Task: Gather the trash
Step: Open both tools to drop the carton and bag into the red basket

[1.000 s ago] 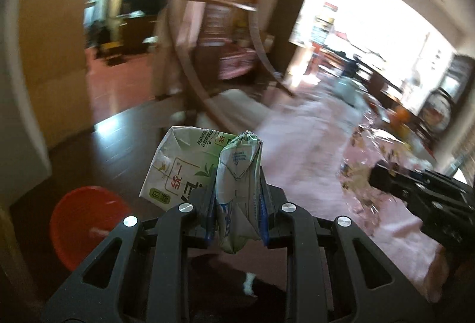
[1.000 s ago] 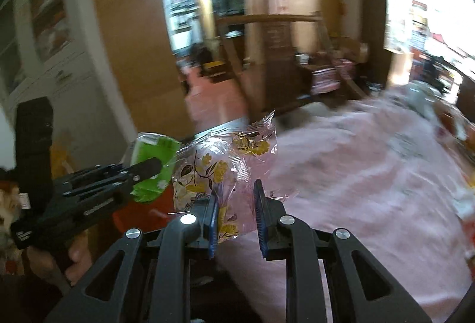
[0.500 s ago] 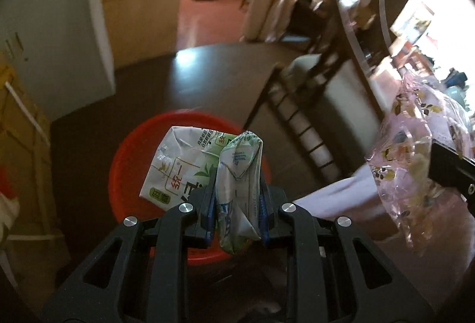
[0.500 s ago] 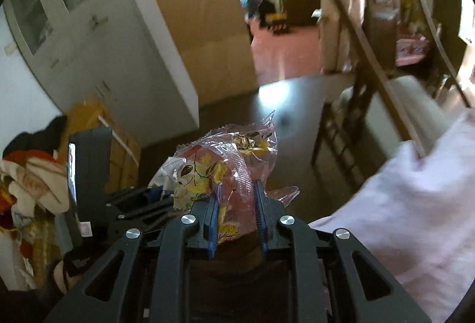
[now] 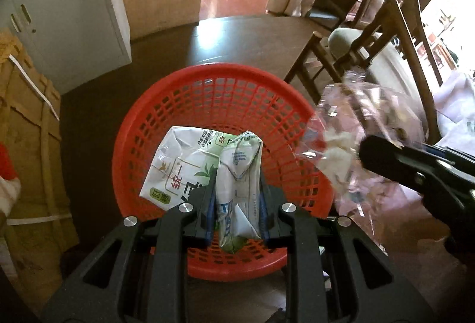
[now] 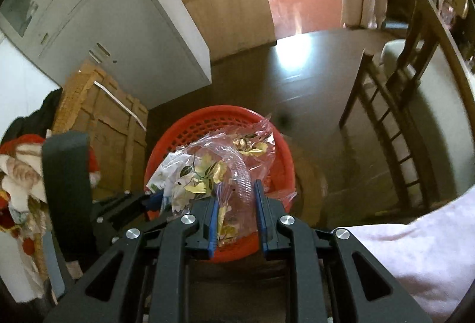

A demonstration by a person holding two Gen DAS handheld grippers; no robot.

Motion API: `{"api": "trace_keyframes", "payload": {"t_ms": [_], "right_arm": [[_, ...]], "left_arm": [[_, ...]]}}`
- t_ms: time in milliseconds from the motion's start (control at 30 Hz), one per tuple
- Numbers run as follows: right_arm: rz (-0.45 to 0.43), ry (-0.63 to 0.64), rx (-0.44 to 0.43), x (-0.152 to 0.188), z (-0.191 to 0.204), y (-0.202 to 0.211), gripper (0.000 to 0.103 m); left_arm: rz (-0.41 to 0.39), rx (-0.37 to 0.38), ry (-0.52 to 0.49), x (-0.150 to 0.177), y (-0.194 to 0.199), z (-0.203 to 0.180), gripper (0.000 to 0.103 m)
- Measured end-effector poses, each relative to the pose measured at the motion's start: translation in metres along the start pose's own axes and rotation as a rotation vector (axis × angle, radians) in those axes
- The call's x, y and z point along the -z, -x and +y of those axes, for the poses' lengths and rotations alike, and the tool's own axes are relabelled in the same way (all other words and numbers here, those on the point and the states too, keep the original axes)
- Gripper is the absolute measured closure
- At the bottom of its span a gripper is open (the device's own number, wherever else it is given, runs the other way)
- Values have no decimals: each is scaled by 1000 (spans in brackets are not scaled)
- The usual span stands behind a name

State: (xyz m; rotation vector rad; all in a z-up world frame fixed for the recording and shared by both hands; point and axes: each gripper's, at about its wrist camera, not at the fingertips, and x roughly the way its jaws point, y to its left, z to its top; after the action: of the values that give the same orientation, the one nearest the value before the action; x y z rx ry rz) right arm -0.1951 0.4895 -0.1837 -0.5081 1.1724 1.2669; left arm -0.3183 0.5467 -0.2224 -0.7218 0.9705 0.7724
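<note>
A red plastic basket with a lattice wall stands on the dark floor, seen from above in both wrist views. What lies at its bottom cannot be told, since the held trash covers most of the opening.

The left gripper hangs over the near part of the basket, its blue-padded fingers pinching a crumpled white-and-green drink carton. The carton is folded, one flattened end clamped upright between the pads and the wider printed panel leaning out to the left above the basket's inside.

The right gripper is just to the right of the left one, its fingers closed on a clear plastic wrapper printed with yellow flowers and leaves. In the right wrist view the wrapper billows over the basket's opening; in the left wrist view it shows blurred over the basket's right rim.

Left of the basket stands a strapped cardboard box, and behind that a grey cabinet. To the right are a wooden chair with a pale cushion and, nearer, a pink cloth.
</note>
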Motion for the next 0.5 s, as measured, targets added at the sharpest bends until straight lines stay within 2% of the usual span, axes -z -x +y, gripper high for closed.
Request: {"api": "trace_keyframes", "payload": {"t_ms": [67,133,200,233,300,433,500], "right_arm": [[19,-21,-31,-1,-7,-7,76],[33,-39,-61,-4,-12,-15,70],[51,-63,-87,-3,-15,-21,68],[50,-68,-87,-3,-16,-22,68],[49,-67,-80,-1,-16,-19,67],[35,-75,-91,0,-16,-8,65],[13,-80,-95,0,-17,1,57]], "left_arm": [[-1,-15,7,0,-2,0,78],[1,-35,10,-2,-1,-1,73],[-17,-68,8,-2,5,0,43],[-32,-83,8,-3,10,1,39],[-60,-108,1,-4,19,2,37],[-65,-99,-1,-5,26,-1,36],[-64,-86,4,-6,30,-2,35]]}}
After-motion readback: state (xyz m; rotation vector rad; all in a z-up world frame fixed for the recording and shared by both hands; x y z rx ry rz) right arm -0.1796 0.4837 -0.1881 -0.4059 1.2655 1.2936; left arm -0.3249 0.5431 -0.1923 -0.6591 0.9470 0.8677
